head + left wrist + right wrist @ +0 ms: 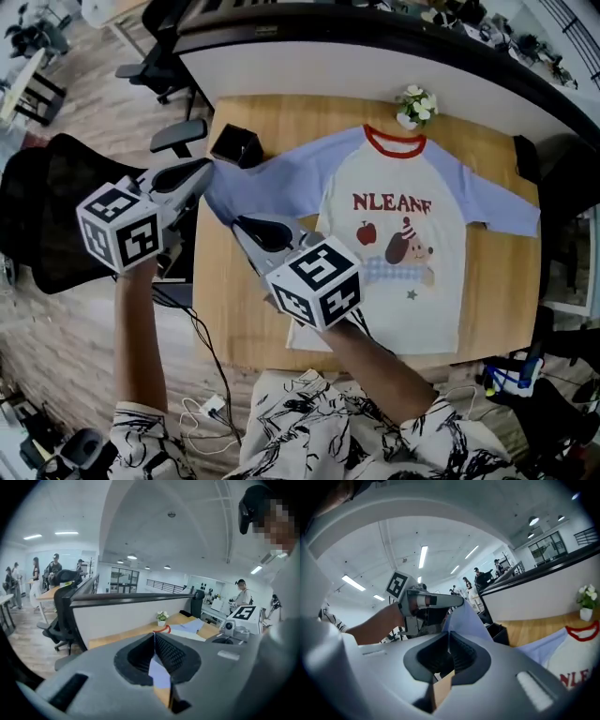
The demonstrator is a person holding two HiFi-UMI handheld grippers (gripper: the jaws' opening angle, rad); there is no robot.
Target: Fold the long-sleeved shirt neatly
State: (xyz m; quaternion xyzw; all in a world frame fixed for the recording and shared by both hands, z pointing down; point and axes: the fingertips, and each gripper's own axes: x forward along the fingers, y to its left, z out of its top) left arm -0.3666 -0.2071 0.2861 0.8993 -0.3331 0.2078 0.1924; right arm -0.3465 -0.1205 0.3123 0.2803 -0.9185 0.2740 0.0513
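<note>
A white long-sleeved shirt (412, 244) with lilac-blue sleeves, a red collar and a dog print lies face up on the wooden table (230, 309). Its sleeve on the left (277, 183) is raised off the table. My left gripper (208, 171) is shut on the end of that sleeve, and blue cloth (159, 674) shows between its jaws (153, 639). My right gripper (239, 225) is shut on the same sleeve a little nearer the body; the cloth (466, 620) rises from its tips (449, 637) toward the left gripper (459, 601). The other sleeve (502, 206) lies flat at the right.
A small black box (235, 145) sits at the table's far left corner. A pot of white flowers (415, 103) stands beyond the collar, against a dark-topped partition (375, 37). A black office chair (56, 216) is left of the table, and cables (211, 408) lie on the floor.
</note>
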